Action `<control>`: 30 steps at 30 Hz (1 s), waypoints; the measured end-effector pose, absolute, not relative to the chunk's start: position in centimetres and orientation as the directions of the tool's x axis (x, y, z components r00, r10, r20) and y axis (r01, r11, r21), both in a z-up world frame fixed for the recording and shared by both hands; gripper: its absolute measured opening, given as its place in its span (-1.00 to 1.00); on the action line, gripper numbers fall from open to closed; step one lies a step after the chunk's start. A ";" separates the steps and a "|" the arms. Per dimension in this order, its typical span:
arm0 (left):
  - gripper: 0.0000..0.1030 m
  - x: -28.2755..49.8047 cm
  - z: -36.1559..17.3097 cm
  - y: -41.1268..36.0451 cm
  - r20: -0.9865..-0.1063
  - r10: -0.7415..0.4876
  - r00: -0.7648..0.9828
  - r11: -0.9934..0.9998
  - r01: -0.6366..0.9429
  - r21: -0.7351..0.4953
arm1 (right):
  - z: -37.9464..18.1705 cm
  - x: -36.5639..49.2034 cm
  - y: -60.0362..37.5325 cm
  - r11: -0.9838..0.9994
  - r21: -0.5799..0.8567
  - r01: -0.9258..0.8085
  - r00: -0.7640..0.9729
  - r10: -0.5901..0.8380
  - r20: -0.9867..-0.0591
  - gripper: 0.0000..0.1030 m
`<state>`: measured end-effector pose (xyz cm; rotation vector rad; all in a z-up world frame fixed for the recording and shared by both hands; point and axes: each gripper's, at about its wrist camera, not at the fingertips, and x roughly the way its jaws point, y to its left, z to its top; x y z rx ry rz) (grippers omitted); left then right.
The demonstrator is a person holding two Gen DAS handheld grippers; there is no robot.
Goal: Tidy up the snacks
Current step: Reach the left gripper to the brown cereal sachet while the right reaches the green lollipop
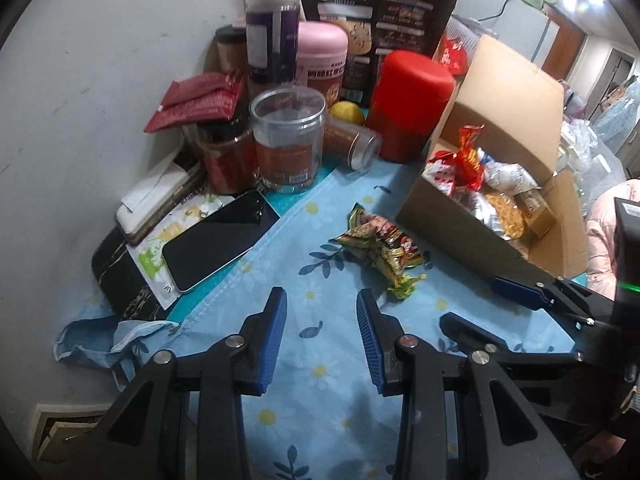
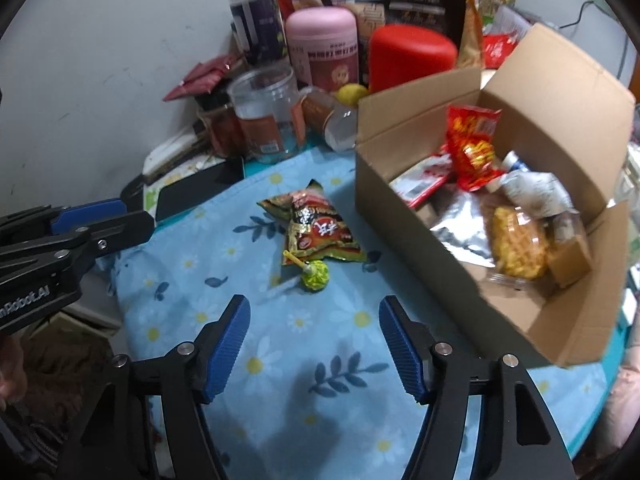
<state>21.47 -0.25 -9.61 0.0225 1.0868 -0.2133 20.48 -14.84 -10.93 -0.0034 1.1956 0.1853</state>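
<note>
On your far left a black phone (image 1: 220,240) lies flat at the edge of the flowered cloth (image 1: 320,360) covering the worktop, with a clear jar (image 1: 287,140) and a red canister (image 1: 408,104) standing behind it by the wall. Your left tool (image 1: 322,312) hangs over bare cloth, its blue pads a narrow gap apart and gripping nothing. Just beyond it lies a crumpled snack packet (image 2: 316,232), with a green lollipop (image 2: 314,276) touching its near edge. Your right tool (image 2: 314,320) is over the cloth just short of the lollipop, jaws parted wider than the left and empty. To your right the open cardboard box (image 2: 420,216) holds a red snack bag (image 2: 472,148) and other packets.
</note>
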 end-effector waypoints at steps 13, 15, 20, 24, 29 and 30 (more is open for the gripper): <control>0.34 25.4 -14.4 0.2 -0.918 -0.126 0.375 0.983 0.175 -0.063 | -17.9 24.3 -13.8 0.980 0.072 -0.186 0.299 0.126 -0.946 0.05; 0.70 25.9 -14.7 0.2 -0.915 -0.155 0.373 0.979 0.182 -0.092 | -18.4 24.6 -13.8 0.980 0.080 -0.185 0.285 0.131 -0.949 -0.21; 0.70 27.1 -15.0 -0.9 -0.913 -0.176 0.368 0.971 0.217 -0.100 | -18.7 24.6 -14.3 0.980 0.068 -0.187 0.279 0.120 -0.953 -0.54; 0.70 27.8 -14.9 -2.2 -0.909 -0.204 0.362 0.960 0.254 -0.115 | -18.3 23.9 -15.5 0.984 0.082 -0.157 0.268 0.122 -0.956 -0.55; 0.70 28.6 -14.7 -4.3 -0.897 -0.245 0.369 0.942 0.308 -0.131 | -17.9 23.2 -17.0 0.988 0.090 -0.122 0.257 0.119 -0.959 -0.55; 0.70 28.7 -14.6 -4.5 -0.895 -0.251 0.370 0.939 0.316 -0.133 | -17.8 23.1 -17.3 0.989 0.093 -0.114 0.254 0.120 -0.960 -0.55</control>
